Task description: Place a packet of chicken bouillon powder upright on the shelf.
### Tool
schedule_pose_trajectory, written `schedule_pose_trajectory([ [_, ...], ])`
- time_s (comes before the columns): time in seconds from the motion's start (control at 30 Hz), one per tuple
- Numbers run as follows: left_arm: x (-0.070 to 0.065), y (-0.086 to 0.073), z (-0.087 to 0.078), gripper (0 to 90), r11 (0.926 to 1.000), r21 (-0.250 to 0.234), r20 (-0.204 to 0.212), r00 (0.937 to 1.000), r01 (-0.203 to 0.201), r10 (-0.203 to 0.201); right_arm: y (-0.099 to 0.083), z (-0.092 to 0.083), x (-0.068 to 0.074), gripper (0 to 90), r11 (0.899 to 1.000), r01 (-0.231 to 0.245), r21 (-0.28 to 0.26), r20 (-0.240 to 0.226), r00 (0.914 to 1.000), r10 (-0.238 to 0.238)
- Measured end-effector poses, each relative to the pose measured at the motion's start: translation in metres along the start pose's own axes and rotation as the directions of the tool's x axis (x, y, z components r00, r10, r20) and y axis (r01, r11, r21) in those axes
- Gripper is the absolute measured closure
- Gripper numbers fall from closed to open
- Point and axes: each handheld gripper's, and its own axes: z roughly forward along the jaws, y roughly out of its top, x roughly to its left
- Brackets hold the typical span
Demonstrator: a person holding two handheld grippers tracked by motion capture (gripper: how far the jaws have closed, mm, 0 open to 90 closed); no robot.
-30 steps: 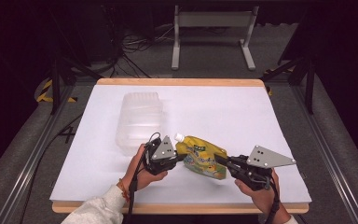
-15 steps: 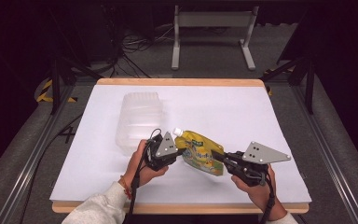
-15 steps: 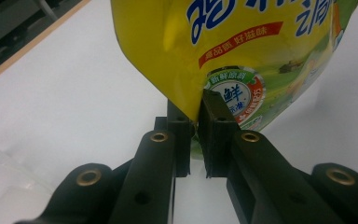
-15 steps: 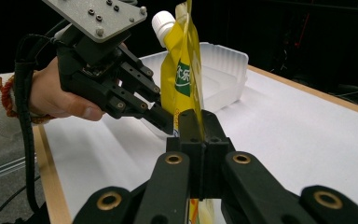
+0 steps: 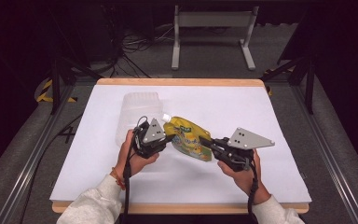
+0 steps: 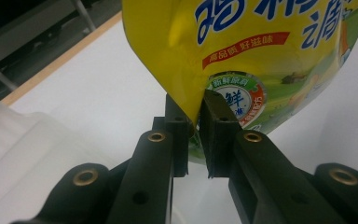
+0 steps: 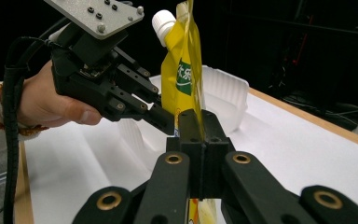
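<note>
White paper covered the counter (image 5: 270, 140). Since a second earlier, the yellow pouch (image 5: 190, 140) had risen beside the clear tub (image 5: 137, 109), left claw (image 6: 195, 133) and right claw (image 7: 199, 140) clamped on opposite edges; apparently ready for pouring.

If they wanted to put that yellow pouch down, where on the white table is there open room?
The right side of the table, between the pouch and the right edge, is bare. So is the far strip past the plastic tub. The front strip is bare only between the two sleeves. It is crowded left of centre, where the tub, the left tool and the right tool meet.
</note>
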Motion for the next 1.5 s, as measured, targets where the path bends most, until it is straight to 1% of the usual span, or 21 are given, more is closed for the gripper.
schedule_pose_trajectory([
  [0.17, 0.016, -0.001, -0.011, 81.5, 0.9992, -0.029, -0.031, 0.9991, 0.028, -0.029, 0.014, 0.016, 0.0, 90.0, 1.0, 0.022, -0.007, -0.01, 0.9997, -0.022],
  [0.23, 0.024, -0.002, -0.016, 81.6, 0.9983, -0.038, -0.046, 0.9979, 0.044, -0.046, 0.019, 0.024, -0.001, 89.9, 1.0, 0.019, -0.01, -0.015, 0.9997, -0.019],
  [0.33, 0.03, -0.004, -0.019, 82.3, 0.9976, -0.049, -0.055, 0.9971, 0.049, -0.051, 0.023, 0.032, 0.0, 89.8, 1.0, 0.028, -0.007, -0.025, 0.9993, -0.028],
  [0.43, 0.041, -0.007, -0.026, 82.6, 0.9945, -0.072, -0.069, 0.9944, 0.075, -0.08, 0.03, 0.045, -0.001, 89.8, 0.999, 0.037, 0.0, -0.037, 0.9986, -0.037],
  [0.53, 0.047, -0.008, -0.03, 82.8, 0.9934, -0.079, -0.082, 0.9926, 0.083, -0.089, 0.034, 0.051, -0.001, 89.8, 0.999, 0.038, 0.001, -0.045, 0.9983, -0.038],
  [0.57, 0.049, -0.009, -0.032, 83.0, 0.9922, -0.088, -0.087, 0.9916, 0.088, -0.096, 0.038, 0.059, -0.001, 89.8, 0.999, 0.046, -0.002, -0.055, 0.9974, -0.046],
  [0.6, 0.054, -0.012, -0.034, 83.2, 0.9894, -0.101, -0.086, 0.9899, 0.104, -0.113, 0.04, 0.061, -0.001, 89.8, 0.999, 0.048, 0.0, -0.056, 0.9973, -0.048],
  [0.7, 0.063, -0.016, -0.038, 83.5, 0.9847, -0.119, -0.091, 0.9862, 0.127, -0.138, 0.045, 0.072, -0.002, 89.8, 0.999, 0.053, 0.001, -0.065, 0.9965, -0.053],
  [0.77, 0.066, -0.018, -0.04, 83.9, 0.9851, -0.119, -0.099, 0.9857, 0.124, -0.136, 0.048, 0.079, -0.002, 89.8, 0.998, 0.064, 0.006, -0.063, 0.996, -0.064],
  [0.8, 0.069, -0.02, -0.042, 84.2, 0.9818, -0.129, -0.111, 0.9818, 0.139, -0.154, 0.05, 0.083, -0.002, 89.8, 0.998, 0.06, 0.008, -0.066, 0.9961, -0.059],
  [0.83, 0.072, -0.021, -0.044, 84.4, 0.9807, -0.134, -0.119, 0.9801, 0.142, -0.159, 0.05, 0.086, -0.002, 89.8, 0.998, 0.06, 0.01, -0.067, 0.996, -0.059],
  [0.87, 0.072, -0.021, -0.044, 84.5, 0.9807, -0.134, -0.119, 0.9801, 0.142, -0.159, 0.052, 0.09, -0.003, 89.8, 0.998, 0.063, 0.01, -0.066, 0.9959, -0.063],
  [0.9, 0.077, -0.024, -0.047, 84.6, 0.9769, -0.15, -0.119, 0.978, 0.153, -0.171, 0.053, 0.093, -0.003, 89.8, 0.999, 0.054, 0.007, -0.07, 0.9962, -0.053],
  [0.93, 0.077, -0.024, -0.047, 85.0, 0.9769, -0.15, -0.119, 0.978, 0.153, -0.171, 0.053, 0.093, -0.003, 89.8, 0.999, 0.054, 0.007, -0.07, 0.9962, -0.053],
  [0.97, 0.08, -0.025, -0.048, 85.0, 0.9746, -0.155, -0.125, 0.9754, 0.162, -0.182, 0.054, 0.096, -0.003, 89.8, 0.998, 0.059, 0.007, -0.071, 0.9958, -0.058],
  [1.03, 0.083, -0.027, -0.05, 85.9, 0.9735, -0.16, -0.133, 0.9736, 0.163, -0.185, 0.058, 0.105, -0.004, 89.8, 0.997, 0.073, 0.011, -0.069, 0.995, -0.072],
  [1.1, 0.089, -0.03, -0.052, 86.3, 0.9669, -0.177, -0.14, 0.9676, 0.184, -0.21, 0.062, 0.111, -0.004, 89.9, 0.997, 0.081, 0.015, -0.066, 0.9946, -0.079],
  [1.23, 0.095, -0.032, -0.055, 87.0, 0.9634, -0.187, -0.151, 0.9635, 0.192, -0.221, 0.066, 0.119, -0.004, 89.9, 0.996, 0.089, 0.016, -0.065, 0.994, -0.088],
  [1.27, 0.098, -0.033, -0.056, 87.0, 0.9612, -0.193, -0.16, 0.9602, 0.197, -0.229, 0.067, 0.122, -0.004, 89.9, 0.996, 0.088, 0.015, -0.068, 0.9939, -0.087],
  [1.37, 0.105, -0.035, -0.059, 87.4, 0.9567, -0.206, -0.166, 0.956, 0.206, -0.242, 0.071, 0.13, -0.004, 89.9, 0.995, 0.101, 0.014, -0.068, 0.9927, -0.099],
  [1.5, 0.11, -0.036, -0.062, 87.9, 0.9583, -0.209, -0.19, 0.953, 0.195, -0.236, 0.074, 0.138, -0.005, 89.9, 0.995, 0.097, 0.007, -0.068, 0.993, -0.097],
])
